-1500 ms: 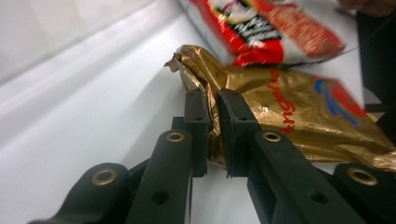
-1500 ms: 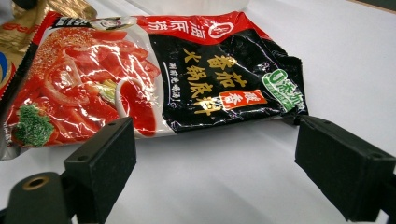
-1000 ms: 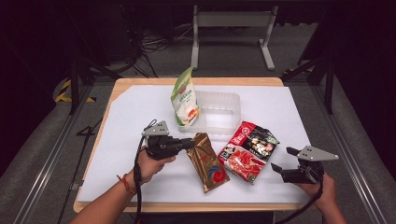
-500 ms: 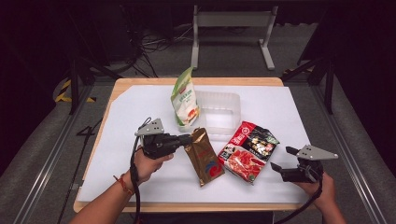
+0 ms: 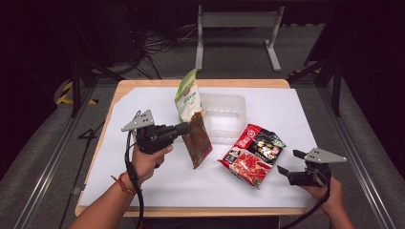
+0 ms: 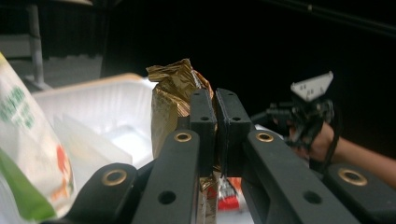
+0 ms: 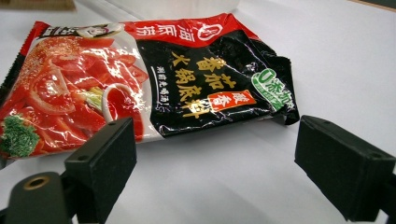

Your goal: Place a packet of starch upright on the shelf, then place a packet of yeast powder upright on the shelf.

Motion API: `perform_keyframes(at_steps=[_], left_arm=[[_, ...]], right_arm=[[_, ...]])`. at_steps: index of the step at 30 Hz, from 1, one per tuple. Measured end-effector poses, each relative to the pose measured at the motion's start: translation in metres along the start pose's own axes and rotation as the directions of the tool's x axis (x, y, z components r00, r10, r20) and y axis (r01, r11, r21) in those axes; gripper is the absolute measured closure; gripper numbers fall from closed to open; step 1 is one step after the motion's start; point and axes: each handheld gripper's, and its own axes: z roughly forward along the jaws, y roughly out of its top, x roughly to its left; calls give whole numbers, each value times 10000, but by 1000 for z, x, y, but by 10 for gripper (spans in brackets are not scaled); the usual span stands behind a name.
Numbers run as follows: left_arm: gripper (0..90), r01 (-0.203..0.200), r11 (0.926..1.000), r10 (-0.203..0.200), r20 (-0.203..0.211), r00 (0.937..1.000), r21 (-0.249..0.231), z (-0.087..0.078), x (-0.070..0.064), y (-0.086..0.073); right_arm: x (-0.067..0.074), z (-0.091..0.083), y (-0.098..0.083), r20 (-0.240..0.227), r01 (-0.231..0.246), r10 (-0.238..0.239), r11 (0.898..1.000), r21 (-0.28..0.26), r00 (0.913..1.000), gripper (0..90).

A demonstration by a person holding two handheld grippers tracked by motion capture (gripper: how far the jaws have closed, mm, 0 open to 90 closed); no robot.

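The left gripper is clamping the top edge of a gold-brown packet, its two black jaws pressed together on the crinkled foil, as the left gripper view shows at close range. The packet is hanging from the jaws with its lower end trailing down toward the white table sheet, tilted away from the person's left hand. Just beyond the jaws, a clear plastic tray is sitting on the sheet, and a green-and-white pouch is leaning upright at the tray's near corner, beside the raised packet.

Across the table from the left gripper, the right gripper is resting low in the person's right hand, its jaws standing wide apart with nothing between them. Directly ahead of those parted jaws, a red-and-black soup-base packet is lying flat on the sheet, close to the pads but not touching them; in the high view it is lying between the two grippers.
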Motion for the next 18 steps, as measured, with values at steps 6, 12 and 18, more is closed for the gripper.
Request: perform_keyframes(at_steps=[6,12,18], left_arm=[[867,-70,10000,65,-858,9963,-55,14,6,17],[867,210,9994,-253,-1650,9860,-274,22,18,30],[867,113,9991,-212,-2452,9693,-416,35,21,43]], right_arm=[[-1,1,0,29,-58,58,10000,38,10000,134],[-2,1,-1,49,-74,73,9999,80,10000,134],[-1,0,-2,83,-10,10,10000,62,10000,136]])
